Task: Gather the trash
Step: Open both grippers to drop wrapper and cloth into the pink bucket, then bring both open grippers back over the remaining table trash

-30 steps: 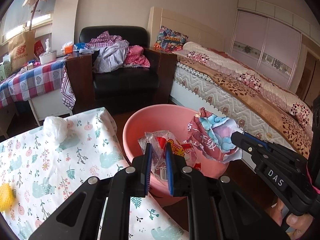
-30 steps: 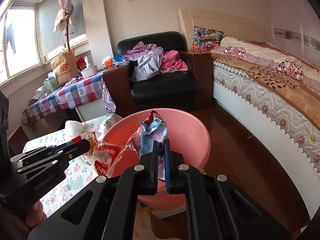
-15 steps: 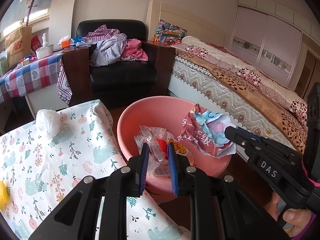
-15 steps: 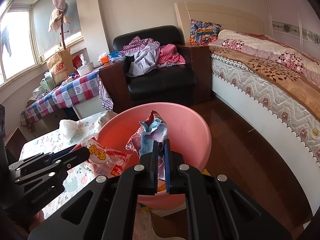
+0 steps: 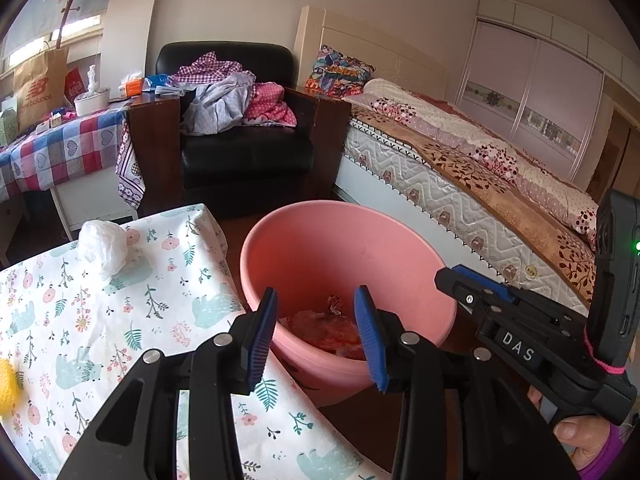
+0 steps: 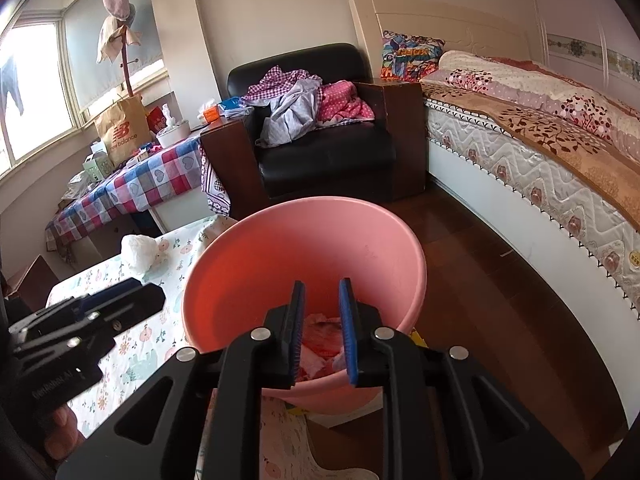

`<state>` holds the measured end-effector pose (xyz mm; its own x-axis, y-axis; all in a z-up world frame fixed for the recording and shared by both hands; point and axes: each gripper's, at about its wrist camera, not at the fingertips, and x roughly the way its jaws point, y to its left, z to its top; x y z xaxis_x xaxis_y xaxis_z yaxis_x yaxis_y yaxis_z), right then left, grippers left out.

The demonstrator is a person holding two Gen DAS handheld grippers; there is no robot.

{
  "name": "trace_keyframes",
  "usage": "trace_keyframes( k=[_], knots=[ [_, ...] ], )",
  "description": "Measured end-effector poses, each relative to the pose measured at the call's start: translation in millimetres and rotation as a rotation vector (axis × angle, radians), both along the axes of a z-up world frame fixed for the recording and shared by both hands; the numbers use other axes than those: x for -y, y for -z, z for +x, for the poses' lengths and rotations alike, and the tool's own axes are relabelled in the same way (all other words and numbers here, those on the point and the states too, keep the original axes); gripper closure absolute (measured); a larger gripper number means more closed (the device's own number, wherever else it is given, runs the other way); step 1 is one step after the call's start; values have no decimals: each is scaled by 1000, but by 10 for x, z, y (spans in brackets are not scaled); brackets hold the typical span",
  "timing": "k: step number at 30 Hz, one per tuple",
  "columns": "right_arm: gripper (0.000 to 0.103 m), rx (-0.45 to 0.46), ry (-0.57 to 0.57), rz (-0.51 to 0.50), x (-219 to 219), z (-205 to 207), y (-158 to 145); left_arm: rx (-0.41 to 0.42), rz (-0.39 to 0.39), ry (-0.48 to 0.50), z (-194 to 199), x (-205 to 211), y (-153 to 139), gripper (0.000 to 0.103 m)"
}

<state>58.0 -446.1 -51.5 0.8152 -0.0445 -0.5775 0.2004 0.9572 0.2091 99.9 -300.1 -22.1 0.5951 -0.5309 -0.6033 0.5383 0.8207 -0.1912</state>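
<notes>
A pink plastic basin [image 5: 344, 236] [image 6: 288, 248] stands beside the floral-cloth table [image 5: 100, 320]. Crumpled wrappers [image 5: 324, 328] [image 6: 320, 344] lie at its bottom. My left gripper [image 5: 316, 328] is open and empty over the basin's near rim. My right gripper [image 6: 322, 328] is open and empty above the basin; it also shows at the right of the left wrist view [image 5: 472, 284]. A crumpled white plastic bag [image 5: 102, 246] [image 6: 138, 252] lies on the table's far edge. A yellow object [image 5: 7, 384] shows at the table's left edge.
A black armchair [image 5: 240, 148] piled with clothes stands behind the basin. A bed [image 5: 460, 168] runs along the right. A checked-cloth table [image 5: 60, 148] with a paper bag and boxes stands at the left. Dark wood floor [image 6: 500, 300] lies between basin and bed.
Both grippers have opened and let go of their wrappers, which now lie in the basin. Both grippers have shifted slightly over the basin.
</notes>
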Motion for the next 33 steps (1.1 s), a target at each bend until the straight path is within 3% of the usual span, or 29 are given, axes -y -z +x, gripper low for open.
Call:
trace_keyframes(
  k=[17, 21, 33],
  knots=[
    [84, 8, -86, -25, -394, -157, -195, 25, -22, -60, -228, -509, -169, 58],
    [66, 22, -110, -12, -508, -190, -229, 15, -32, -79, -275, -688, -193, 56],
    [66, 18, -208, -11, -1015, -129, -258, 55, 17, -105, -504, -1186, -254, 52]
  ],
)
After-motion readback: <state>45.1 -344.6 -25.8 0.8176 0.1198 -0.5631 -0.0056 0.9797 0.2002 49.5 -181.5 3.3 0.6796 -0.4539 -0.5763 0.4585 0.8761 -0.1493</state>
